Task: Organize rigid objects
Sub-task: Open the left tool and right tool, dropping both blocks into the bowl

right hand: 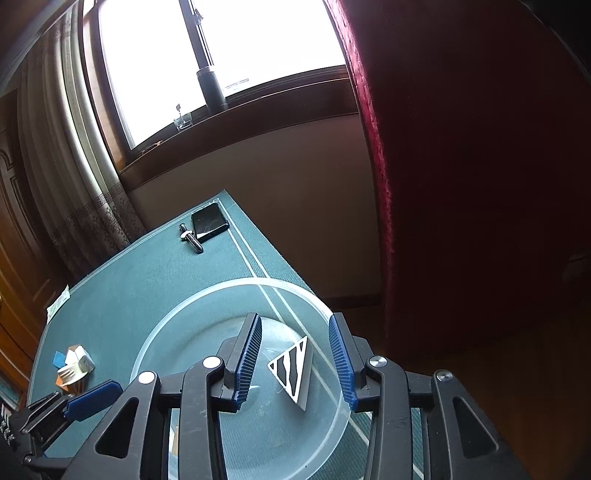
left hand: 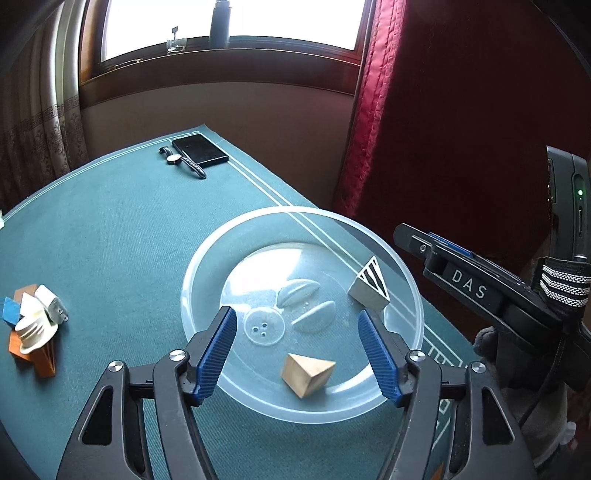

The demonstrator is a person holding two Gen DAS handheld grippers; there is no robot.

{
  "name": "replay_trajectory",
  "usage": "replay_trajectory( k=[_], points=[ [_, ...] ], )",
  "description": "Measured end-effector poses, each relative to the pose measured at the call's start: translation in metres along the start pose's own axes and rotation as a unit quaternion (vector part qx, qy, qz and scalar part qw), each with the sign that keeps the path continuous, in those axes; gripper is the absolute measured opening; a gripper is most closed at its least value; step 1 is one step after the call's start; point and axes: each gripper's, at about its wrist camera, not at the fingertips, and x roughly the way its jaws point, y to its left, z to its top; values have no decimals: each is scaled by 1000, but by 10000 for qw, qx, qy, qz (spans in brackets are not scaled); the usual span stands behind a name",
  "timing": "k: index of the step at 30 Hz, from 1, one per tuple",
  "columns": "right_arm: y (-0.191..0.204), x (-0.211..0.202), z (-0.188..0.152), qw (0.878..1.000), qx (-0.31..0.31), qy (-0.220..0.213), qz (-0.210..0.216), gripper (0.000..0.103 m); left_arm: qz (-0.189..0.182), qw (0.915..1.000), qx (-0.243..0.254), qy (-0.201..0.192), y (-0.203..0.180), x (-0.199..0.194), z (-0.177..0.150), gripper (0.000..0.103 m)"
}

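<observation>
A clear plastic bowl [left hand: 207, 266] sits on the green table mat. In it lie a plain wooden wedge [left hand: 307, 373] and a striped black-and-white triangular block [left hand: 369, 286]. My left gripper [left hand: 297, 356] is open above the bowl's near side, its jaws either side of the wooden wedge. My right gripper [right hand: 295, 360] is open over the bowl [right hand: 155, 332], its jaws either side of the striped block [right hand: 293, 371], not touching it. It shows from the side in the left wrist view [left hand: 443, 266]. A pile of small blocks and white plastic pieces [left hand: 35, 325] lies at the left.
A black phone [left hand: 199, 150] and a wristwatch [left hand: 181, 160] lie at the table's far edge. A red curtain [left hand: 443, 110] hangs to the right. The window sill holds a dark bottle [left hand: 220, 26]. The table edge runs just right of the bowl.
</observation>
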Motion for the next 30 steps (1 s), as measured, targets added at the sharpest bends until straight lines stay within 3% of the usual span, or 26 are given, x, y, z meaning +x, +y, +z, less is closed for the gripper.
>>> replay_trajectory(
  k=[6,11,19,30],
  points=[
    [4,-1,-2,9999,-48,-70,118,47,181,9995,-81,-255,12,-12,-1,81],
    [8,-4,-4,9995,-71,-160,261,54,539,9975,-95,-444,21,-21,-3,81],
    [23,-5,-12,9980,-289,-219,516,55,889,9937,-347,-595,49,-34,-10,81],
    [52,-1,-30,9941,-773,-135,747,57,1489,9809,-894,-882,112,-68,-25,81]
  ],
)
